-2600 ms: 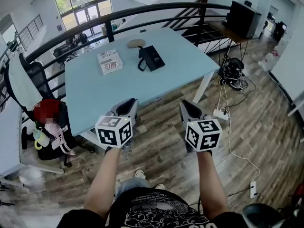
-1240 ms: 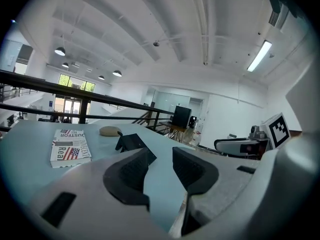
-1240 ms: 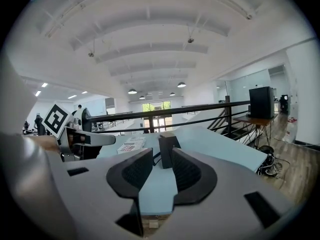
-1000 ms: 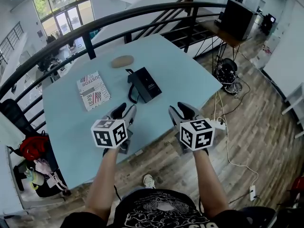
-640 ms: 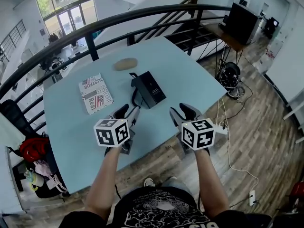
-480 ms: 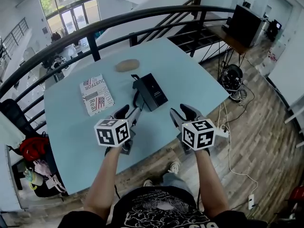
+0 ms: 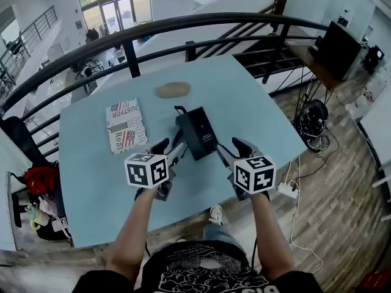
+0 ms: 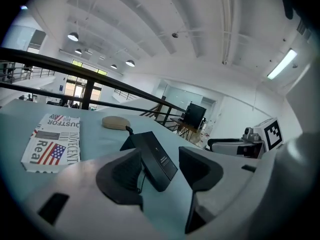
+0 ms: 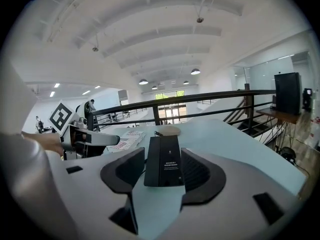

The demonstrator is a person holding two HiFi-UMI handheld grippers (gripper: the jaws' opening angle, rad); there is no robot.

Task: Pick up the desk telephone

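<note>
A black desk telephone (image 7: 197, 132) lies flat on the light blue table (image 7: 244, 96), with its cord at its far left side. My left gripper (image 7: 170, 148) hovers just to the near left of the telephone (image 8: 152, 159); its jaws are opening and nothing is between them. My right gripper (image 7: 231, 150) hovers at the telephone's near right corner, jaws also opening, empty. Seen along the right gripper's jaws, the telephone (image 9: 164, 160) lies straight ahead beyond the fingertips, apart from them.
A printed magazine (image 7: 125, 126) lies on the table left of the telephone. A tan oval object (image 7: 173, 90) sits beyond it. A black railing (image 7: 183, 23) runs behind the table. A red bag (image 7: 38, 180) sits on the floor at left.
Both grippers have advanced over the table's near edge toward the telephone and come lower. Their jaws have spread wider.
</note>
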